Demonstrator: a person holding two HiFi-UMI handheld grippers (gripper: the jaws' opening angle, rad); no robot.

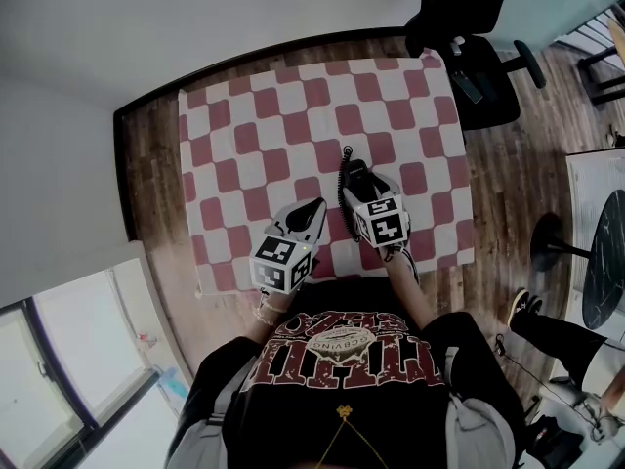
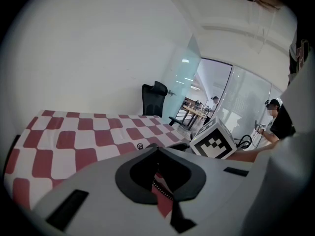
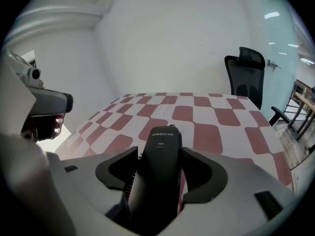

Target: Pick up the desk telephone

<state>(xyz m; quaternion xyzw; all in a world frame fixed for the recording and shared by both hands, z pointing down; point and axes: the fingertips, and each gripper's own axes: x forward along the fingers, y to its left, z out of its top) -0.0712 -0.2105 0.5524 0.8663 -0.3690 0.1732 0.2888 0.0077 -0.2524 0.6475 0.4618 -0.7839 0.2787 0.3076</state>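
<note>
A black telephone handset [image 1: 349,171] lies on the red-and-white checked cloth [image 1: 293,115] near the table's front, with its coiled cord [image 1: 346,152] at the far end. My right gripper [image 1: 354,182] is down over it. In the right gripper view the handset [image 3: 160,166] runs lengthwise between the spread jaws of the right gripper [image 3: 160,154], which stands open. My left gripper [image 1: 314,206] hovers to the left of the handset, apart from it. Seen in its own view, the left gripper [image 2: 157,149] has its tips together with nothing in them.
A black office chair [image 1: 469,57] stands past the table's far right corner. Another person [image 1: 566,340] sits at the right beside a round dark table [image 1: 605,262]. The cloth [image 3: 206,117] stretches beyond the handset toward the far edge. A white wall runs behind the table.
</note>
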